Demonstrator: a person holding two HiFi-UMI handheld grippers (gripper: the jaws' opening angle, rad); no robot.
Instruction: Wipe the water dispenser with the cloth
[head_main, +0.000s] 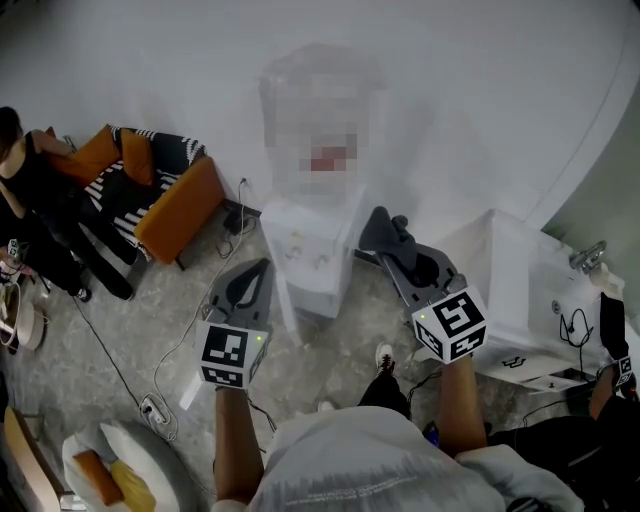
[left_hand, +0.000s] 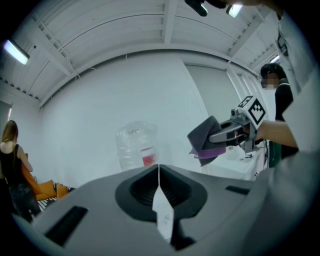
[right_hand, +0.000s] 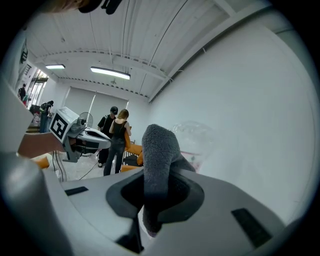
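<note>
Two grippers hover before the white water dispenser with a clear bottle on top. Just right of the dispenser, the right gripper is clamped on a dark grey fleecy cloth. Just left of the dispenser, the left gripper has its jaws pressed together.

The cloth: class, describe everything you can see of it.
The cloth is dark grey and fuzzy, like microfibre, with a purple side showing in the left gripper view. It is folded and bunched, clamped between the jaws of the right gripper, sticking up past them. It hangs in the air beside the water dispenser, apparently touching only the gripper.
</note>
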